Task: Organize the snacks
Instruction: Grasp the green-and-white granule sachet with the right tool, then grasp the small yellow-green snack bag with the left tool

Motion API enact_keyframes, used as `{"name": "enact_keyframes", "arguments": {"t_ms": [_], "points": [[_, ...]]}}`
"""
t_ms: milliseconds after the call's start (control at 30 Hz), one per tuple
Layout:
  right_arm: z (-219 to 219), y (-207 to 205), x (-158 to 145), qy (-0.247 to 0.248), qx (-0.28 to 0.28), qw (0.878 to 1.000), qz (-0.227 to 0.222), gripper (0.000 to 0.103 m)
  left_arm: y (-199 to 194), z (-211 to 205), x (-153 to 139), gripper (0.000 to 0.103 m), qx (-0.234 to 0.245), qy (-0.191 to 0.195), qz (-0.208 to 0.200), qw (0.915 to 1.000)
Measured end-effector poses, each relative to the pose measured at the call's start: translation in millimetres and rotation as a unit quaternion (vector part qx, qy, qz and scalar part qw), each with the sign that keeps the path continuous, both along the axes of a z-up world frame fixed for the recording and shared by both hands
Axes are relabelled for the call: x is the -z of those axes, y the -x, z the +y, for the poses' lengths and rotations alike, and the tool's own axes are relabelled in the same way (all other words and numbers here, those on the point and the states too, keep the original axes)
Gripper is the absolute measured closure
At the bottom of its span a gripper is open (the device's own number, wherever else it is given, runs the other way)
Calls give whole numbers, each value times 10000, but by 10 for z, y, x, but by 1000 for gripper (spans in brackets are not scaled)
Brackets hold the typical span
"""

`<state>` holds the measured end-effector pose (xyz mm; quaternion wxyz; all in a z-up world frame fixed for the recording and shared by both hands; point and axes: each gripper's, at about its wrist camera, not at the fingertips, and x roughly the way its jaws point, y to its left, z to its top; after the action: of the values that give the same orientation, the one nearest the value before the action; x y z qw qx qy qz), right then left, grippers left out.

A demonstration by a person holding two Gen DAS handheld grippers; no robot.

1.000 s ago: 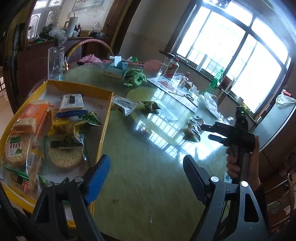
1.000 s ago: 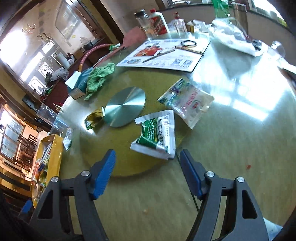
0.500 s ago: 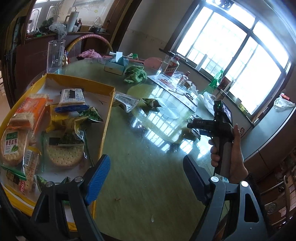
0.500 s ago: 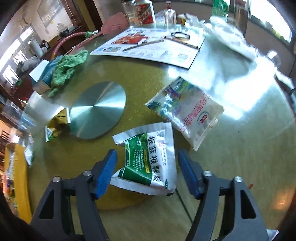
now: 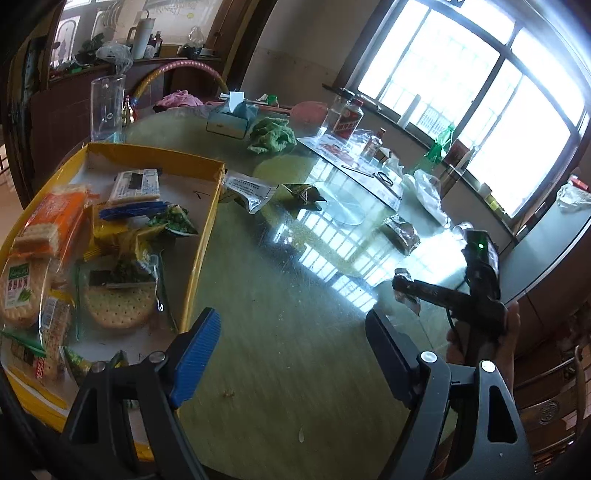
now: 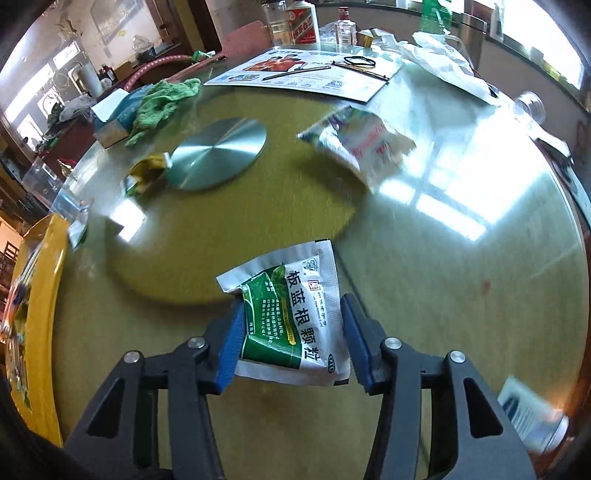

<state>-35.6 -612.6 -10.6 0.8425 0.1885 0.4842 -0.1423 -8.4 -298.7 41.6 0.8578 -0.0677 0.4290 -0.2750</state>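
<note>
My right gripper [image 6: 291, 332] is shut on a green and white sachet [image 6: 291, 314] and holds it a little above the glass table [image 6: 443, 280]. It also shows from the side in the left wrist view [image 5: 404, 290]. My left gripper [image 5: 291, 354] is open and empty, beside the yellow tray [image 5: 207, 229] that holds several cracker and snack packs. Loose on the table lie a white packet [image 6: 364, 142], a crumpled yellow-green wrapper [image 6: 146, 175] and a clear packet [image 5: 249, 186] by the tray's corner.
A metal disc [image 6: 218, 153] sits at the table's middle. A green cloth [image 6: 162, 103], tissue box [image 5: 227, 122], flyer [image 6: 306, 74], bottles [image 6: 303, 20] and a plastic bag [image 6: 447, 62] stand along the far side. A glass jug [image 5: 107, 109] stands behind the tray.
My right gripper moved forward over the green and white sachet, closed on it and lifted it. The left gripper stayed open beside the tray.
</note>
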Motion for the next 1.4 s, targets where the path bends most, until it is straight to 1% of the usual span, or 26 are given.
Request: {"name": "enact_keyframes", "arguments": {"t_ms": [100, 233, 300, 367, 467, 567, 633, 700, 767, 900, 967, 1100, 1167, 1233, 1333, 1367, 1400], "points": [[42, 56, -1, -51, 4, 9999, -101, 53, -115, -149, 12, 22, 140, -184, 63, 9997], [-33, 78, 4, -225, 40, 9994, -269, 53, -385, -308, 104, 22, 31, -500, 326, 9982], [-29, 104, 7, -158, 7, 9994, -306, 53, -518, -359, 135, 22, -69, -526, 564, 9970], [-21, 121, 2, -173, -50, 9994, -309, 53, -663, -442, 126, 22, -110, -439, 657, 9968], [-57, 190, 1, -329, -41, 9989, -334, 54, -904, -679, 97, 22, 39, -537, 505, 9973], [-204, 272, 11, -464, 185, 9980, -395, 55, -1106, -963, 90, 22, 283, -789, 236, 9962], [-293, 311, 17, -507, 344, 9972, -431, 56, -1244, -1147, 108, 22, 534, -987, 136, 9936], [-337, 334, 19, -610, 363, 9964, -459, 57, -1395, -1322, 136, 22, 700, -1198, 21, 9903], [-369, 348, 23, -700, 402, 9954, -510, 57, -1543, -1439, 166, 22, 789, -1244, -93, 9891], [-498, 414, 28, -900, 613, 9922, -600, 59, -1838, -1644, 273, 22, 870, -1421, -68, 9860], [-563, 455, 19, -860, 795, 9912, -616, 61, -1942, -1747, 331, 22, 929, -1502, -126, 9842], [-679, 513, 25, -942, 1016, 9880, -678, 62, -2092, -1929, 493, 24, 947, -1847, -81, 9782], [-704, 514, 32, -997, 998, 9876, -692, 62, -2119, -1997, 591, 38, 1043, -2054, -36, 9731], [-702, 513, 30, -971, 985, 9880, -686, 62, -2102, -2009, 635, 38, 997, -2209, -120, 9701], [-700, 507, 36, -1009, 941, 9880, -696, 62, -2010, -1980, 620, 40, 1005, -2155, -85, 9713], [-696, 511, 35, -1021, 928, 9880, -698, 62, -1983, -1989, 623, 40, 1037, -2161, -59, 9708], [-689, 508, 32, -1025, 911, 9881, -700, 62, -1948, -2002, 634, 40, 1039, -2248, -66, 9688]]}}
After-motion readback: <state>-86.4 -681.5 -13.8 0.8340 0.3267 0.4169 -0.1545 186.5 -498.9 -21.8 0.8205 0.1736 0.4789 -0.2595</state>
